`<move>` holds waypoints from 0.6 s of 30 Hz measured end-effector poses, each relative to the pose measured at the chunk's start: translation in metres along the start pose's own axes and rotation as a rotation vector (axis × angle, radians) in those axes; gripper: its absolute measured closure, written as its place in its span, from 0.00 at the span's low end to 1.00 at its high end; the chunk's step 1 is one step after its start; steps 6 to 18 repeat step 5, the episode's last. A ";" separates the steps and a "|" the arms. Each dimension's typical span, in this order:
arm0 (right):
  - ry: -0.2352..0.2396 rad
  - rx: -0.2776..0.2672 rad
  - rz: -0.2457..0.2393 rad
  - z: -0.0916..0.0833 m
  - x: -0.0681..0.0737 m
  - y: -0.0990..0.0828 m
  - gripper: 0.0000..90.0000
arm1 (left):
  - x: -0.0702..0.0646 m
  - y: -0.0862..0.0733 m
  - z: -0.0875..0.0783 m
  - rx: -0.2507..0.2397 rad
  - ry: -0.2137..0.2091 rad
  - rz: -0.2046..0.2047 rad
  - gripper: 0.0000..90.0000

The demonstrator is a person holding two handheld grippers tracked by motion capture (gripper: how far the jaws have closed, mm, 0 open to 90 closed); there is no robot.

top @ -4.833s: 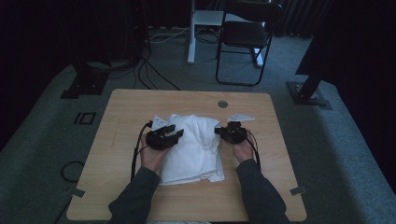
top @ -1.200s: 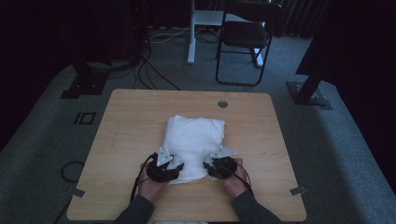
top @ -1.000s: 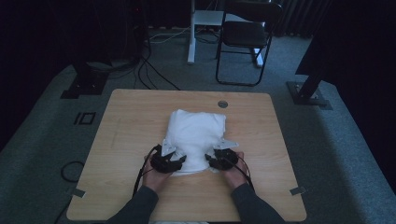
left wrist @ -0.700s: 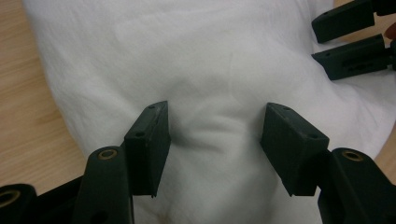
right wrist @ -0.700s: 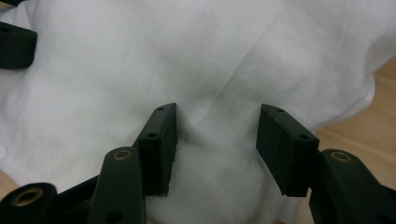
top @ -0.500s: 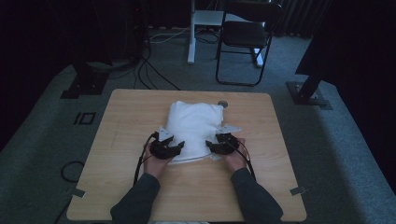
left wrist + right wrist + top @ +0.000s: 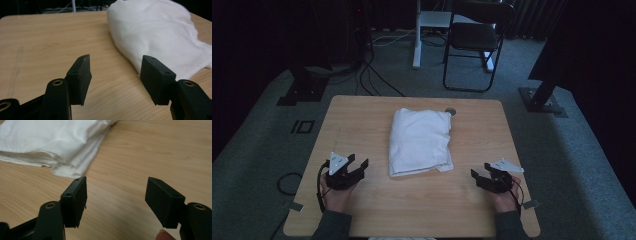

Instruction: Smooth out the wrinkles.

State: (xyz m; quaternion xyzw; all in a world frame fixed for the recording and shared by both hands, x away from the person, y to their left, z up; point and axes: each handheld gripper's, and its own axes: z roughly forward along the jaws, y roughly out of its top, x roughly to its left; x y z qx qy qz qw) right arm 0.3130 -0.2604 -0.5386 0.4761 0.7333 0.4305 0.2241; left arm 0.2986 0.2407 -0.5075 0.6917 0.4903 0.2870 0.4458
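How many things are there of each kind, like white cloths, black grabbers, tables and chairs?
White folded cloth: 1
Black grippers: 2, the left gripper and the right gripper, both with jaws open and nothing between them
Wooden table: 1
Black chair: 1
Total: 5

You sit in dim studio or lab recording space, not home. Grey carpet floor point(image 7: 562, 165) all round. Ahead of your left gripper point(image 7: 353, 167) and right gripper point(image 7: 481, 178), bare light wooden table point(image 7: 362, 120), single grommet hole point(image 7: 450, 111) at far edge. Beyond table: black folding chair point(image 7: 476, 40), white stand leg point(image 7: 416, 35), loose black cables point(image 7: 377, 75) on carpet. Black stand bases point(image 7: 542, 97) on floor far left and far right. Dark drapes point(image 7: 532, 20) behind.
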 end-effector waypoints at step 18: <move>-0.019 -0.016 0.037 -0.011 -0.010 -0.008 0.37 | 0.005 -0.009 0.004 0.018 0.028 -0.011 0.47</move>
